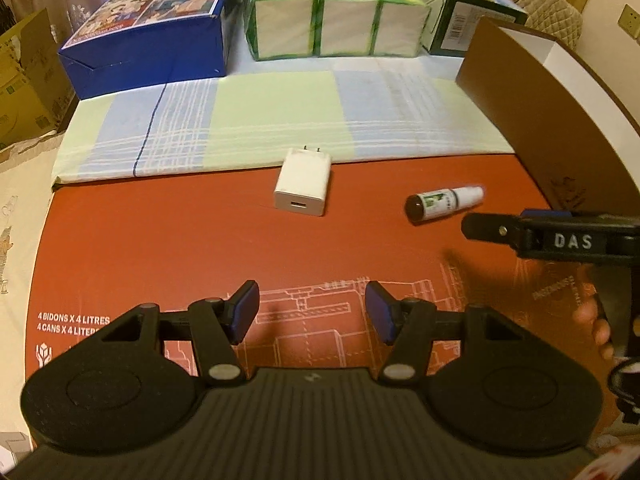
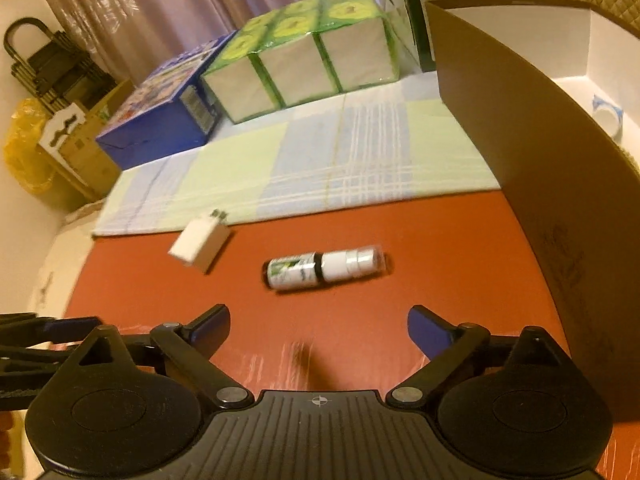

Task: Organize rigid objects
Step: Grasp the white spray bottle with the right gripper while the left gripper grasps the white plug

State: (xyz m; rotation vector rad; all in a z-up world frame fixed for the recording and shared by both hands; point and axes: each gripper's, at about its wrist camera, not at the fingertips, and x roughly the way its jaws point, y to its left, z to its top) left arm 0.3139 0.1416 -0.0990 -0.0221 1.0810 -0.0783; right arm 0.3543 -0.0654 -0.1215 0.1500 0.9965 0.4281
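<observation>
Right wrist view: we see a small bottle [image 2: 324, 267] lying on its side on the red sheet [image 2: 440, 248], white cap toward the brown box, dark base toward the charger.
Bottle position: it lies just ahead of our right gripper [image 2: 319, 332], apart from both blue pads.
Right fingers: we hold them spread wide, with nothing between them and only red sheet below.
Charger: the white charger [image 2: 199, 244] lies to the left of the bottle and apart from it, prongs pointing at the checked cloth [image 2: 304, 160], near the cloth's edge.
Left wrist view: we see the same charger [image 1: 303, 184] flat on the red sheet ahead of our left gripper [image 1: 312, 312], its port facing us and its prongs just over the cloth's edge.
Left fingers: we hold them partly apart, nothing between them, well short of the charger.
Bottle from the left: the bottle [image 1: 442, 203] lies to the right of the charger, with a finger of our right gripper [image 1: 486, 226] just beside its capped end; we cannot tell whether they touch.
Open box: a brown box [image 2: 520, 160] with a white inside stands at the right edge of the tabletop; a white cup [image 2: 608, 118] with blue marks sits in it.
Behind: along the far side of the cloth stand a blue box [image 1: 148, 36], a green pack of tissues [image 1: 336, 12] and a dark green box [image 1: 468, 16].
</observation>
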